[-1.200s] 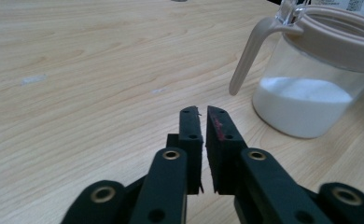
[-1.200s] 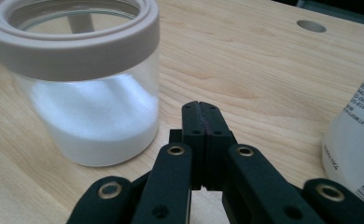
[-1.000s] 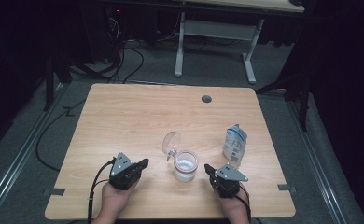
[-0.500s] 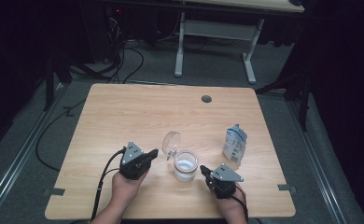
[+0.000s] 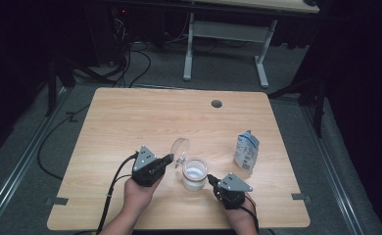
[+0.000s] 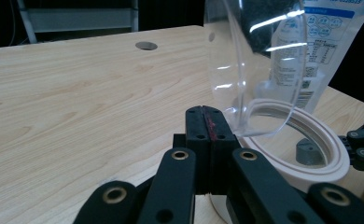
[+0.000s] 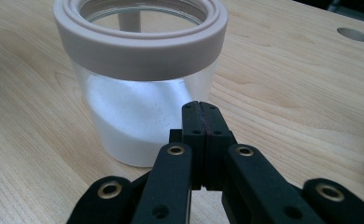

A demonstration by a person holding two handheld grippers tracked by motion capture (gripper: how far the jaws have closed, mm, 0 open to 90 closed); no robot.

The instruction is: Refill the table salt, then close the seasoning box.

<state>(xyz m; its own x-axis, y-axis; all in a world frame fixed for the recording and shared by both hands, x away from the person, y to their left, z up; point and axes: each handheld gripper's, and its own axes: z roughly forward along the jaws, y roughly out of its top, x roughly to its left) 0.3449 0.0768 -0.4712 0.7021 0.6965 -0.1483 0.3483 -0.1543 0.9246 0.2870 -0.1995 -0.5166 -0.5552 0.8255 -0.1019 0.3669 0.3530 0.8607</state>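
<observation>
Both grippers, left [image 5: 168, 157] and right [image 5: 210, 179], flank the jar [image 5: 194, 174], jaws closed, seemingly empty.

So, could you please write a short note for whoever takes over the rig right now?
Left gripper: jaws shut, empty, beside the clear lid.
Right gripper: jaws shut, empty, close by the jar.
The jar stands near the table's front edge, holding white powder; its lid is swung up and open. A pouch stands to its right.
Done: jar open.
Left: probably the pouch and closing the lid.
</observation>
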